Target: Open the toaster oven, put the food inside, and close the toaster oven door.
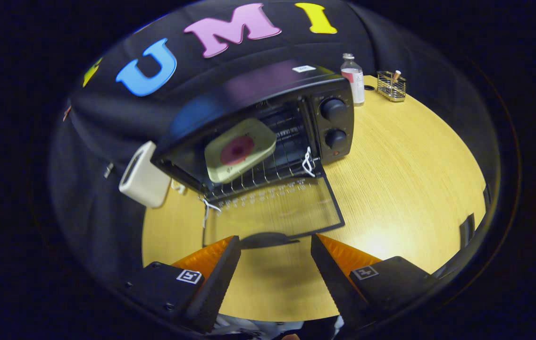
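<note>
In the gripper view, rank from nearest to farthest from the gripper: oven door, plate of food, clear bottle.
The open gripper holds nothing.
1. Lowered glass toaster oven door, just ahead of the fingers.
2. Pale square plate with the red round food, on the oven rack.
3. Clear glass bottle, beyond the oven's knob side.

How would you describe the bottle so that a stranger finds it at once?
Start at the black toaster oven, whose door lies open beyond the open gripper. Beside its knob side stands a small clear bottle with a red-and-white label, taller than the wire basket next to it.
</note>
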Demonstrator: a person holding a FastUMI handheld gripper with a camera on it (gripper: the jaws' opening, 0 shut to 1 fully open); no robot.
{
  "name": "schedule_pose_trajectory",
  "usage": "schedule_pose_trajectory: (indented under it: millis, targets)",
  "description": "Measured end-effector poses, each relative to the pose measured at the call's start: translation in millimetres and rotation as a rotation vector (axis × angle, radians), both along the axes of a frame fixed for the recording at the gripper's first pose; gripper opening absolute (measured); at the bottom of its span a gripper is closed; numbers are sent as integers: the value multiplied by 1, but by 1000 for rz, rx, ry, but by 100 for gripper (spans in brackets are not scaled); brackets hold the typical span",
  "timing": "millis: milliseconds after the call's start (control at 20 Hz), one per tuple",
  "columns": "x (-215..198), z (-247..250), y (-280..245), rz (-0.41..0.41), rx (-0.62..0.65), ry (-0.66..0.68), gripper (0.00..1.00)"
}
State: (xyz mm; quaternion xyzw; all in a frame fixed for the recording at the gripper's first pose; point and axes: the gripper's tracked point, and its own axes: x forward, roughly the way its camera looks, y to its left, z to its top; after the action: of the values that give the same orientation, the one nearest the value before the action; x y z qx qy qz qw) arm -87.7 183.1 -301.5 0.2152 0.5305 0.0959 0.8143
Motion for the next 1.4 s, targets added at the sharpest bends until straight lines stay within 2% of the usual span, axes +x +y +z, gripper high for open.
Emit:
schedule_pose_trajectory:
  millis: [150, 300, 800, 1000, 1400]
  targets:
    - [-20, -27, 21, 85, -26, 62, 99]
    - [-20, -42, 31, 131, -75, 67, 99]
    - [-8, -77, 44, 168, -194, 84, 99]
    - [-3, -77, 43, 162, -239, 66, 98]
    - [-3, -59, 40, 152, -229, 13, 98]
